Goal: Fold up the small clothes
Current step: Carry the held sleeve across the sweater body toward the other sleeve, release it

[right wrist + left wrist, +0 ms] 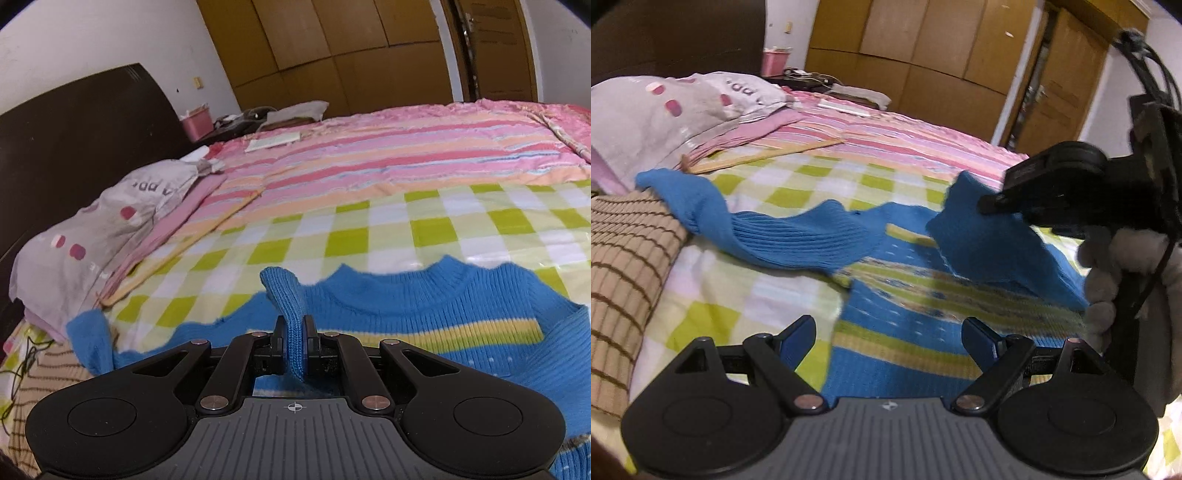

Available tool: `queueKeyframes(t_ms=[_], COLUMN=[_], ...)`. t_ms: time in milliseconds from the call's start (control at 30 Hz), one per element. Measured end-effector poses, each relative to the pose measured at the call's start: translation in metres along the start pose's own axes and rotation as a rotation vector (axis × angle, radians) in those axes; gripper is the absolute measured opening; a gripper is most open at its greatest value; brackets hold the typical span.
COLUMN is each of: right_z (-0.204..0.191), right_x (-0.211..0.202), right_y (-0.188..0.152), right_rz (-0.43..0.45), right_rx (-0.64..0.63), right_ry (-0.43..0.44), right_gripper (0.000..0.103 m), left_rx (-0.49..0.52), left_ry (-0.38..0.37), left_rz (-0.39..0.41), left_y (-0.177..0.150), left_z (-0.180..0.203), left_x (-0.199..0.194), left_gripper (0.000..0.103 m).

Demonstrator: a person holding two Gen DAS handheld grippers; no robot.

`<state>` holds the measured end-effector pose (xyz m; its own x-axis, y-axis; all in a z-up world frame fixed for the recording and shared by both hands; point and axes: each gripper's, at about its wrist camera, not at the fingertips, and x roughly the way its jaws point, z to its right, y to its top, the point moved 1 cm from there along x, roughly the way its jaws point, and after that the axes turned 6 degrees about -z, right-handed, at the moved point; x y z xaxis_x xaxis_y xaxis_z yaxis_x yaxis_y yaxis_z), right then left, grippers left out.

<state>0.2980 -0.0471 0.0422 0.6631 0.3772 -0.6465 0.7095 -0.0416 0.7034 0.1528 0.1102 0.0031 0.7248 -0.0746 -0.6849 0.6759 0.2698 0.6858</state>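
- My right gripper (294, 343) is clenched on a fold of blue ribbed knit, the cuff end of a sleeve (286, 295), which stands up between the pads.
- My left gripper (888, 338) is released, its blue-padded fingers wide apart with nothing between them, hovering over the near hem.
- The sleeve belongs to the small blue knitted sweater with yellow and green stripes (908, 295); it lies flat on the green-and-white checked sheet (424, 229), collar toward the far side.
- Its other sleeve (757, 229) trails left toward a tan striped cushion (628, 266).
- I judge the step to be carrying the held sleeve across the chest. To do it well I should keep it low and taut, lay it straight along the stripes, and let the left jaws pin the body so it does not drag.
- Far beyond lie a pink striped blanket (388, 147) and a grey pillow (110, 229).
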Motion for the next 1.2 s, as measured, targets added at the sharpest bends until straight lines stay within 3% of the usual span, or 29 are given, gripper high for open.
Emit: queueKeyframes(t_ms=[167,233,333,533,633,800,867,933,1033,1200], right_z=[0.011,0.007,-0.009,-0.034,-0.032,-0.020,-0.017,-0.014,-0.014,-0.016], right_x=[-0.031,-0.037,-0.022,0.033,0.033,0.013,0.009,0.003,-0.004,0.000], right_y=[0.020,0.020,0.007,-0.038,-0.049,-0.049,-0.046,-0.048,-0.049,-0.036], right_rz=[0.171,0.199,0.130,-0.126,-0.197,-0.219,-0.228,-0.231,-0.238,-0.169], right_rx=[0.052,0.032,-0.032,-0.143,-0.141,-0.157,-0.184,-0.205,-0.231,-0.294], right_ry=[-0.070,-0.075,-0.043,0.077,0.166,0.269,0.293,0.308,0.346,0.250], right_gripper=[0.007,0.007,0.008,0.014,0.015,0.019,0.027,0.043,0.042,0.042], left_rx=[-0.030,-0.024,-0.027,-0.011,-0.022,-0.036,-0.036,-0.030,-0.028,-0.037], left_ry=[-0.018,-0.015,-0.012,0.019,0.013,0.014,0.015,0.018,0.025,0.034], left_rz=[0.017,0.024,0.024,0.033,0.019,0.019,0.016,0.011,0.003,-0.001], left_y=[0.003,0.004,0.003,0.002,0.002,0.003,0.003,0.002,0.002,0.002], left_z=[-0.007,-0.007,-0.008,-0.010,-0.014,-0.018,-0.018,-0.017,-0.017,-0.020], left_x=[-0.001,-0.002,-0.002,0.000,0.003,0.004,0.006,0.007,0.010,0.013], left_gripper=[0.090,0.091,0.091,0.091,0.091,0.091,0.091,0.091,0.091,0.091])
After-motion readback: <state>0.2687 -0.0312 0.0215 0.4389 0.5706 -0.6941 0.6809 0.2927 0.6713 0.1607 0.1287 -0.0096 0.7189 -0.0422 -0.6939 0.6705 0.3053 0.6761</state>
